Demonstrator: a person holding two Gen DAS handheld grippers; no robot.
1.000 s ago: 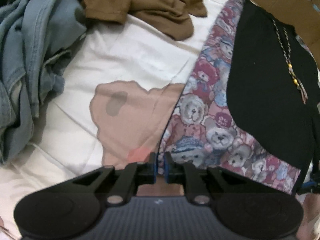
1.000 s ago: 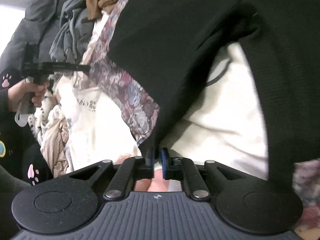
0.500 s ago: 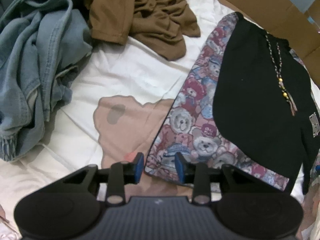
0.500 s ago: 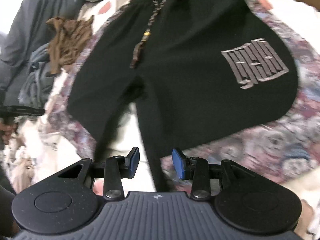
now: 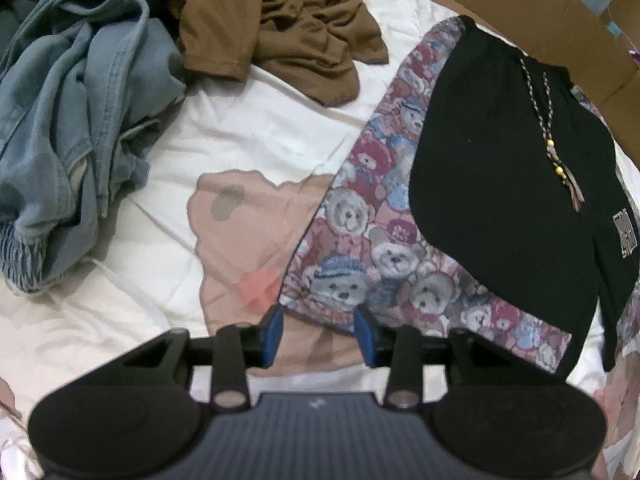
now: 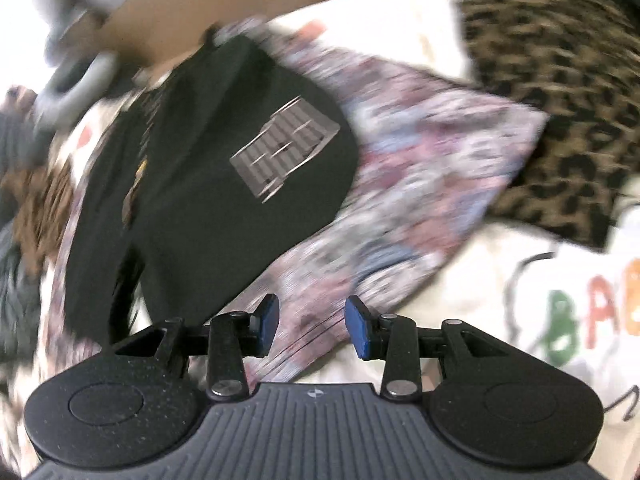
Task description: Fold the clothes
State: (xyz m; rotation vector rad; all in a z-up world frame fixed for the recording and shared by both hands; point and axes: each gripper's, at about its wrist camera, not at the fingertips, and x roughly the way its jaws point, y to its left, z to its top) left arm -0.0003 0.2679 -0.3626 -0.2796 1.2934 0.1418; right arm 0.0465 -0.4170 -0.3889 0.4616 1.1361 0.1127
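Black shorts (image 5: 500, 184) are laid flat on the teddy-bear cloth (image 5: 360, 248); left gripper (image 5: 318, 330) jaws are opening above its corner with nothing gripped, right gripper (image 6: 310, 322) jaws are parted, empty.

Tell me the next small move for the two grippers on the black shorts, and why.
Probably bring the left gripper down to the near hem of the black shorts for a fold. They lie flat on the teddy-bear cloth; its jaws are opening, gripping nothing, and the right gripper is open too.
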